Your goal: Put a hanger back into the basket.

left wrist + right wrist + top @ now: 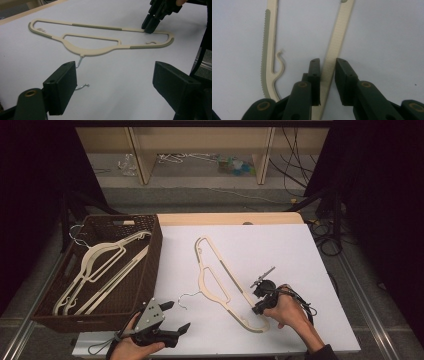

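A cream plastic hanger with a metal hook lies flat on the white table. My right gripper has come down on the hanger's near end. In the right gripper view its jaws are shut on the straight bar, one pad against each side. The left gripper view shows the hanger and those same right gripper jaws pinching the bar at the far right. My left gripper is held by a hand near the table's front edge, open and with nothing between its jaws, short of the hook.
A brown wicker basket stands at the table's left with several cream hangers inside. White table surface stretches beyond the hanger to the far and right edges. Cables hang off the right side.
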Tool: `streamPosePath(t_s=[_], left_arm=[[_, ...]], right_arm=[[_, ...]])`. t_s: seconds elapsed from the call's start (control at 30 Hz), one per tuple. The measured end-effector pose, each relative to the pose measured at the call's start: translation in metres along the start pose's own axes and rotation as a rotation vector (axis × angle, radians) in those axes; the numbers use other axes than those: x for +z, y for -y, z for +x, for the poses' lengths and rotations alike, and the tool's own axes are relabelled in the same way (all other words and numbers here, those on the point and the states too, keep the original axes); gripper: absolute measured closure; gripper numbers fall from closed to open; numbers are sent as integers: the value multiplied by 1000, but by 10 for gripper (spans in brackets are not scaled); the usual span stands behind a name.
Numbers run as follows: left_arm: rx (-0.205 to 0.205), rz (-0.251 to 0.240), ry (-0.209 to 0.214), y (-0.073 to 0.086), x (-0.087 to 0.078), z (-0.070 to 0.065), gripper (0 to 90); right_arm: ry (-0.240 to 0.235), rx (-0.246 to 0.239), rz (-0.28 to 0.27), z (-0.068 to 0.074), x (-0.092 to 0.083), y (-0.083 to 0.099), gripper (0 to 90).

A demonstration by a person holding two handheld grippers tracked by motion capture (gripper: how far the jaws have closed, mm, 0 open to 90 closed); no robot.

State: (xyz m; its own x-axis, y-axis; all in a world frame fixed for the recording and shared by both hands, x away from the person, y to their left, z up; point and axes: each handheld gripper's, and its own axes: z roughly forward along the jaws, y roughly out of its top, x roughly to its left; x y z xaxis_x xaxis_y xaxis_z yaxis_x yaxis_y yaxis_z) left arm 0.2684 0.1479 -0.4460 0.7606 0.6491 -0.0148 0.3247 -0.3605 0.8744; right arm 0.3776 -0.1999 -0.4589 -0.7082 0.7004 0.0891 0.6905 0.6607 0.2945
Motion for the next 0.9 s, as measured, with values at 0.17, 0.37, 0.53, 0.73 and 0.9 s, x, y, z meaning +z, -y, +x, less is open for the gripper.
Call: streamPosePath(t_s=[0.17, 0.37, 0.53, 0.73, 0.9], left_arm=[[1, 3, 7, 0, 2, -1, 204], [4, 7, 4, 0, 1, 0, 207], [-2, 4, 5, 0, 2, -2, 208], [-2, 7, 10, 1, 2, 0, 209], [-4, 4, 9, 1, 2, 1, 209]], right_arm=[[3, -1, 19, 6, 0, -3, 649], [37, -13, 28, 9, 1, -4, 673], [41, -17, 46, 7, 1, -6, 732], [35, -23, 46, 7, 1, -5, 751], [26, -38, 56, 4, -1, -4, 766]])
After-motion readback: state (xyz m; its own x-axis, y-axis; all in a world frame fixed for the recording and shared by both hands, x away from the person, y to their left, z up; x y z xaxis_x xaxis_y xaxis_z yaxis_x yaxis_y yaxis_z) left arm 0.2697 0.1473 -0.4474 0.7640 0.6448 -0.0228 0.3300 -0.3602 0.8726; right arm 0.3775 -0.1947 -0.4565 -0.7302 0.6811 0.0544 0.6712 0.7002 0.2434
